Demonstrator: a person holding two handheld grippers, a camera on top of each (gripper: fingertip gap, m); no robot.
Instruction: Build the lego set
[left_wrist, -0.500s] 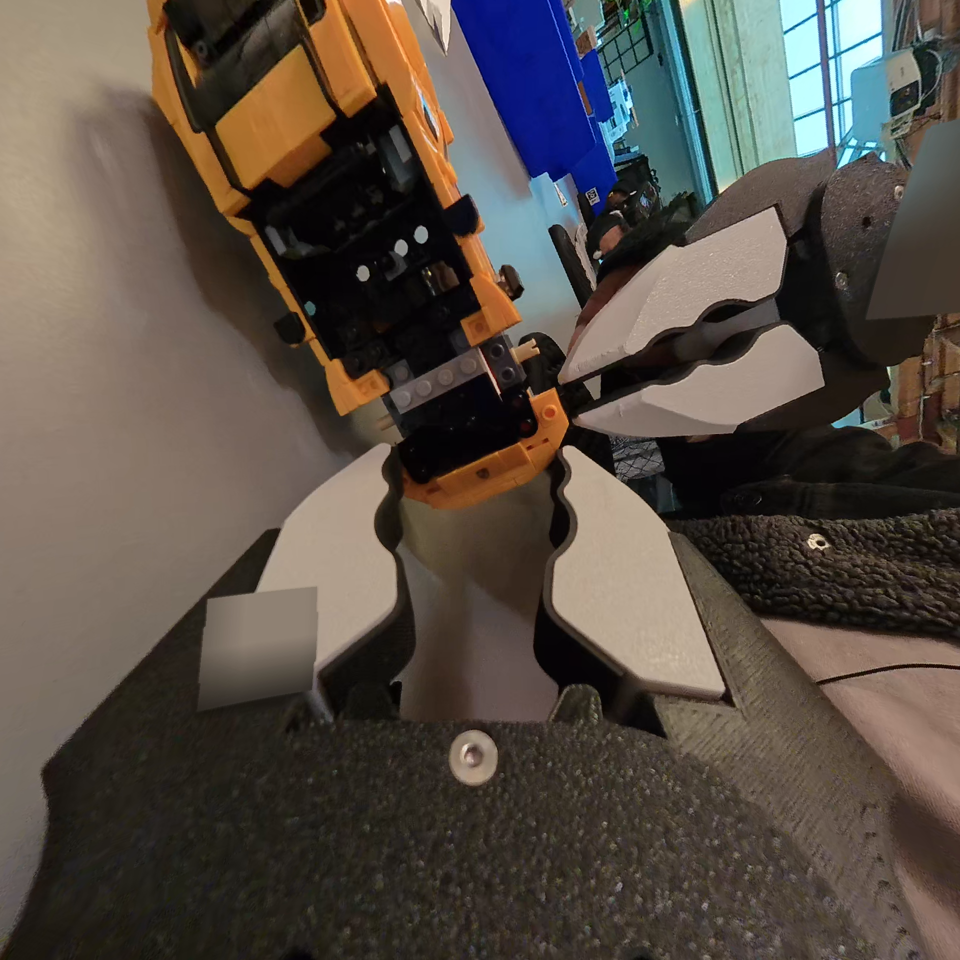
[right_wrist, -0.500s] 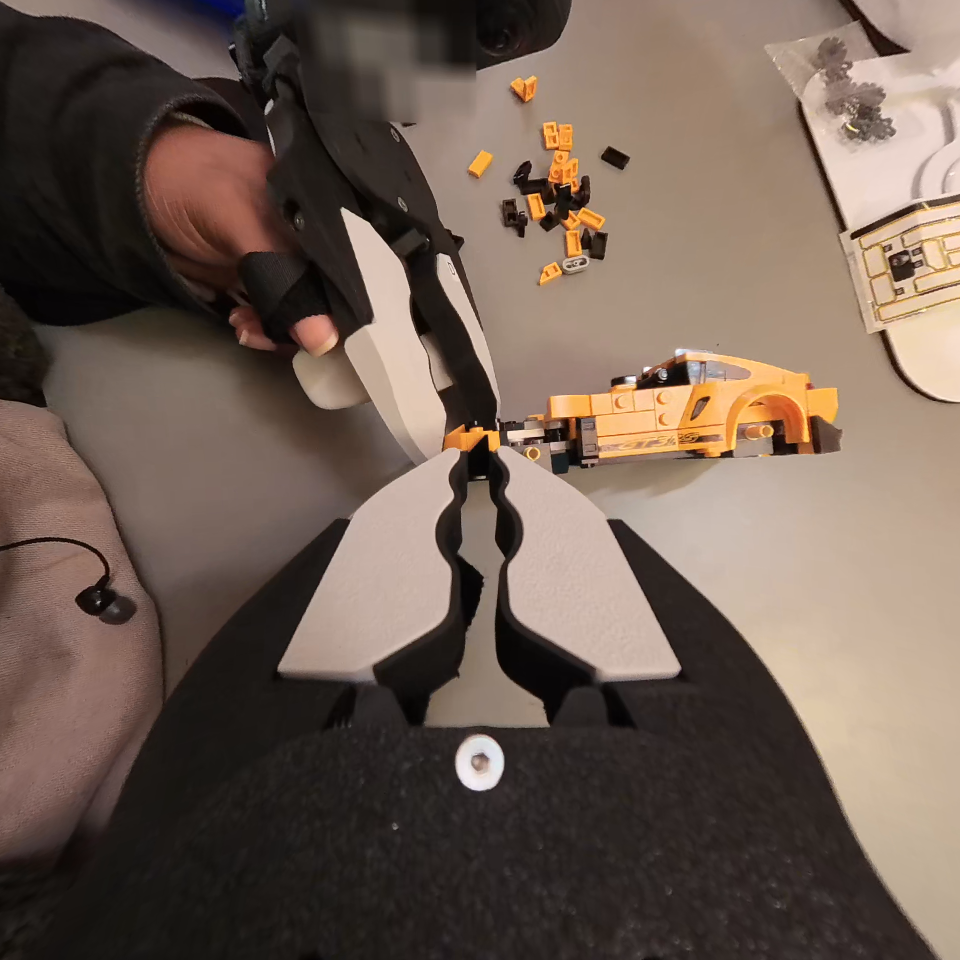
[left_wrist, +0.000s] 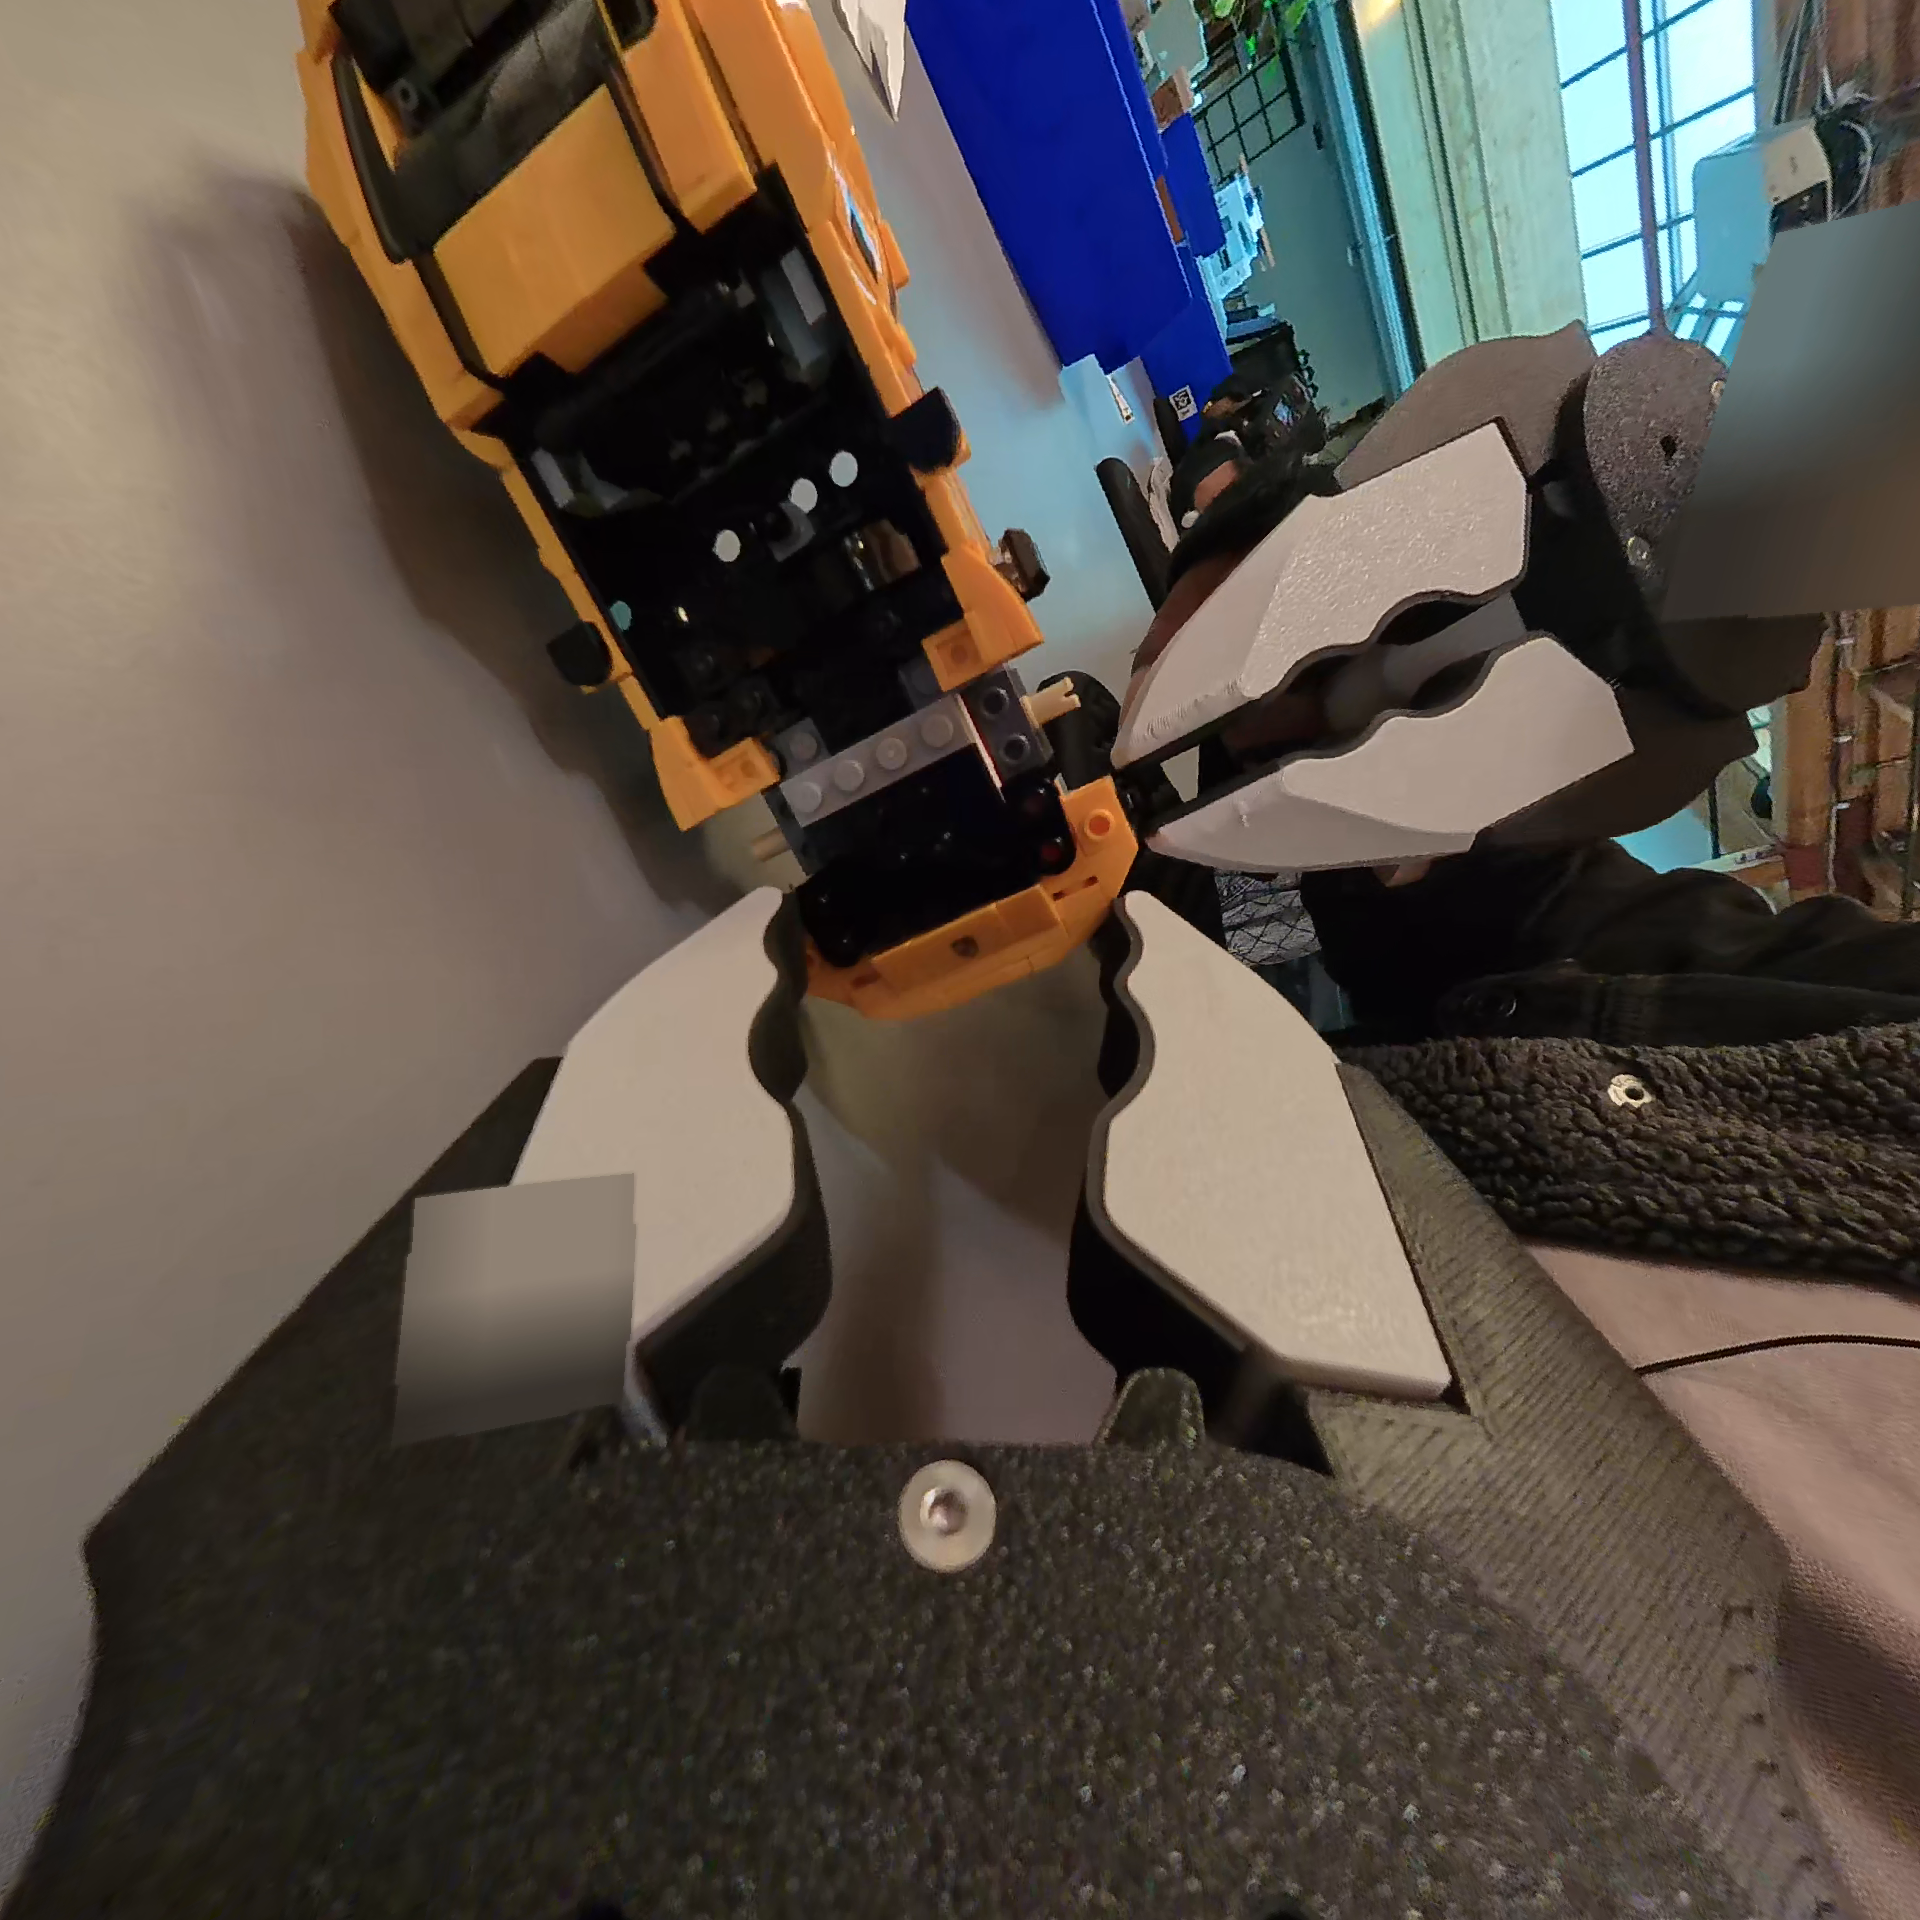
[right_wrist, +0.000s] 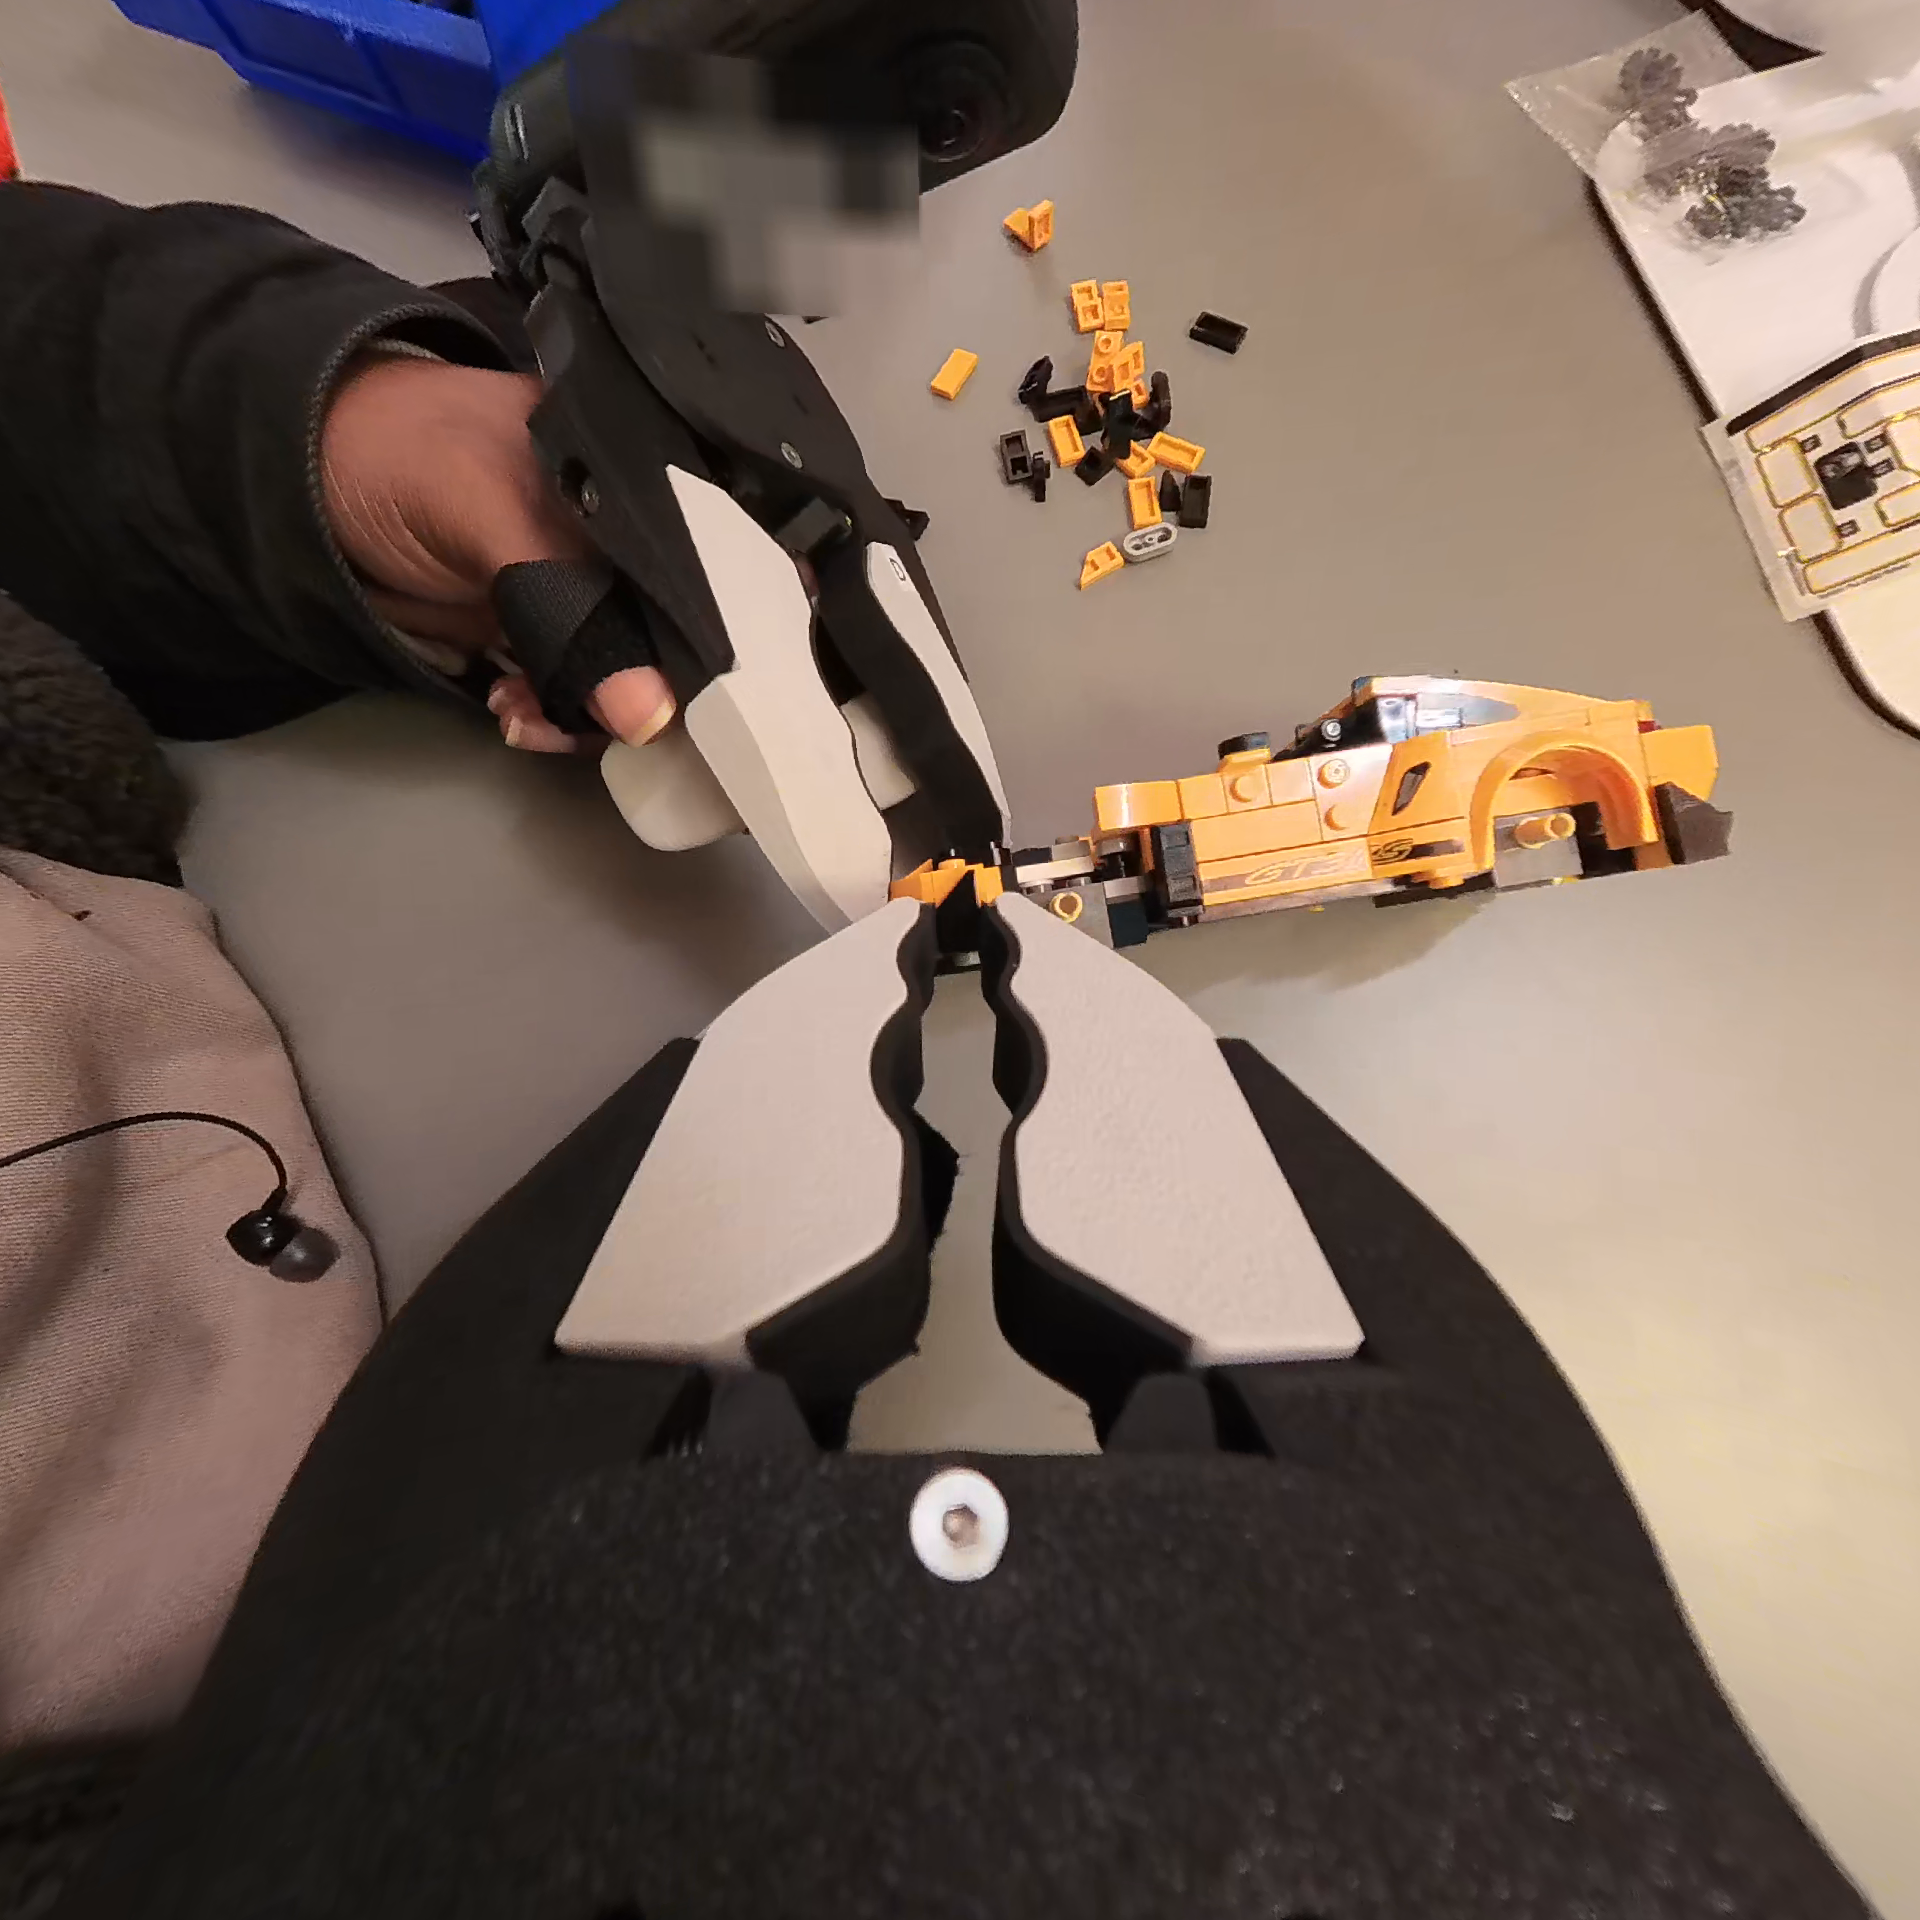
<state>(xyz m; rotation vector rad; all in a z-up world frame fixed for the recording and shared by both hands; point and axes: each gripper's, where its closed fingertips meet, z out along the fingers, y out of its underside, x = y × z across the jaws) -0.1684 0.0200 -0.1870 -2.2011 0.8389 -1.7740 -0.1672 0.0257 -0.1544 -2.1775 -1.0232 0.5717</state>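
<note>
Right wrist view, centre: car lying on the grey counter, one only, orange and black, wheel arches empty. Nose end hidden behind two pairs of grey fingers. Right hand-held gripper nearly closed, pinching a small black piece at the car's nose; piece itself too covered to make out. Left hand-held gripper reaching down from upper left, tips at the same nose, held by a hand in a dark sleeve; top of that tool blurred over.

Loose bricks scattered in upper centre, roughly twenty, orange and black with one grey; exact count not possible where heaped. Bag of dark parts and sticker sheet cut off at right edge. Blue bin cut off at top. Earbud on a cord over pinkish cloth, lower left.

Left wrist view: car running up to the top edge, rear cut off. Left hand-held gripper spread wide, fingers flanking the orange nose; actual contact hard to judge. Right hand-held gripper entering from the right, tips on the nose corner.
</note>
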